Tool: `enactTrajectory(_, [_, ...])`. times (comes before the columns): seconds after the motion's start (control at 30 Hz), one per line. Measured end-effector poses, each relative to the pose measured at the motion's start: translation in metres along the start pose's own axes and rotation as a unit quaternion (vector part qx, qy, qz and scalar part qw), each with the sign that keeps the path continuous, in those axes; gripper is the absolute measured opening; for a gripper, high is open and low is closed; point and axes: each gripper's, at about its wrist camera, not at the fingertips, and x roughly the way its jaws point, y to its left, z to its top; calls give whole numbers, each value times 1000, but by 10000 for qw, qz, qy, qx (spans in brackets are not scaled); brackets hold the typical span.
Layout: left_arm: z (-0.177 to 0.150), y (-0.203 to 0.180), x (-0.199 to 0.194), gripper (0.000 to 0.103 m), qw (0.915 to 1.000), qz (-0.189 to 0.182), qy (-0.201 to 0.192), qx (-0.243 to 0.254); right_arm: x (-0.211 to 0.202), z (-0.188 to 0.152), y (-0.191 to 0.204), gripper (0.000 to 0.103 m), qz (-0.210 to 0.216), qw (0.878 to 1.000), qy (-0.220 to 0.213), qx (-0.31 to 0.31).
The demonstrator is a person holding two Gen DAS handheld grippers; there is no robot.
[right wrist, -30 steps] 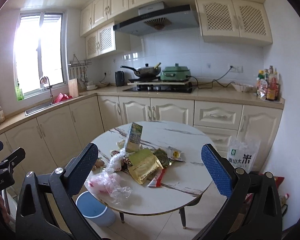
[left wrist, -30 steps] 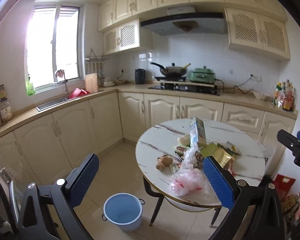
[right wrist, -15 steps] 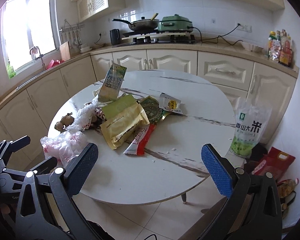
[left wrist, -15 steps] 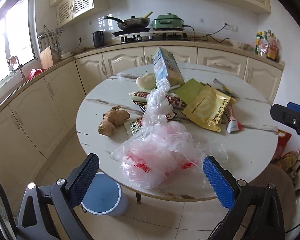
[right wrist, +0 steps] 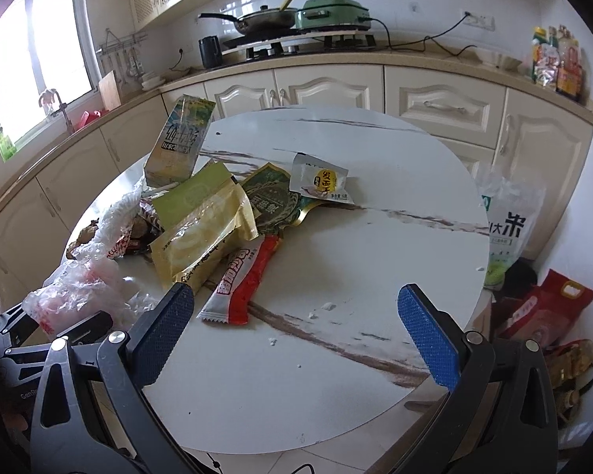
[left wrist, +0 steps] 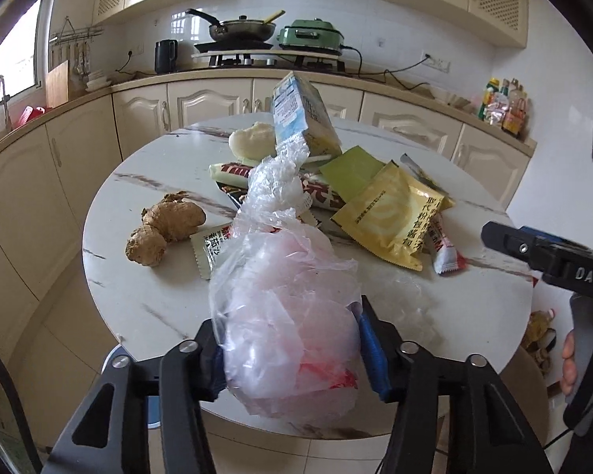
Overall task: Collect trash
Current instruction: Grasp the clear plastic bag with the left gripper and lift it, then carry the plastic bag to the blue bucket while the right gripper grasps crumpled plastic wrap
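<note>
While left gripper [left wrist: 290, 349] jaws are closing around bag [left wrist: 284, 316] at tabletop [left wrist: 158, 304] edge, pinch crumpled bulk, not loose film; right gripper [right wrist: 296, 331] jaws wide, empty.

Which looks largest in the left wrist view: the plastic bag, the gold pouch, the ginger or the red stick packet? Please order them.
1. plastic bag, though nearness to the camera enlarges it
2. gold pouch
3. ginger
4. red stick packet, partly hidden

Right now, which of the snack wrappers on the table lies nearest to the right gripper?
The red and white stick wrapper, lying flat just ahead of the right gripper. The gold pouch and the white packet with a yellow circle lie farther back.
</note>
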Motion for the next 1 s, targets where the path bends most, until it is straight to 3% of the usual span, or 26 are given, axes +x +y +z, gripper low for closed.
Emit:
enactTrajectory(0.07, [1, 11, -1, 45, 9997, -207, 42, -121, 4, 2, 3, 103, 46, 10000, 47, -19])
enactTrajectory(0.17, [-2, 20, -8, 43, 9997, -225, 0, -123, 7, 5, 10, 103, 84, 9999, 56, -61])
enactTrajectory(0.37, [-15, 36, -42, 43, 9980, -527, -285, -175, 7, 10, 18, 103, 245, 9997, -9, 59])
enactTrajectory(0.6, [-32, 48, -66, 43, 9980, -334, -492, -230, 4, 31, 60, 103, 662, 9976, -177, -141])
enactTrajectory(0.8, [-42, 73, -101, 43, 9961, 1, -766, -448, 33, 38, 119, 103, 1119, 9921, 53, -562])
enactTrajectory(1.0, [-51, 94, -133, 43, 9932, 327, -899, -668, 76, 47, 157, 76, 1010, 9905, 356, -861])
